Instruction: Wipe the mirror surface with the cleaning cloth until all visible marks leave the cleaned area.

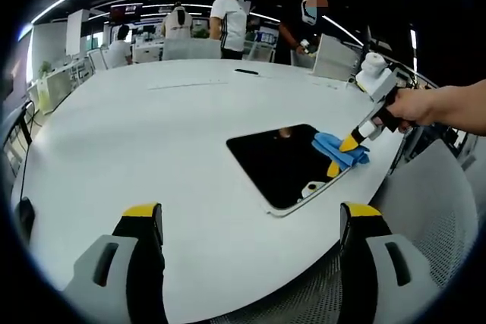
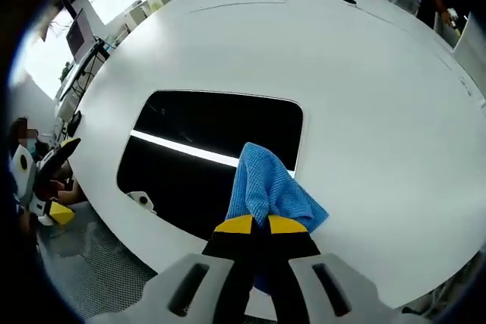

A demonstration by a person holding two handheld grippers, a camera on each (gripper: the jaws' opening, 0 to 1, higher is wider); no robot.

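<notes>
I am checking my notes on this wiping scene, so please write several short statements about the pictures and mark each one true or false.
1. The right hand-held gripper is shut on the blue microfibre cleaning cloth. True.
2. The blue cloth lies on the dark rectangular mirror with rounded corners. True.
3. The left hand-held gripper holds a second cloth. False: its jaws stand open and hold nothing.
4. The mirror stands upright against a wall. False: it lies flat on the large white round table.
5. People stand beyond the far side of the table. True.
</notes>
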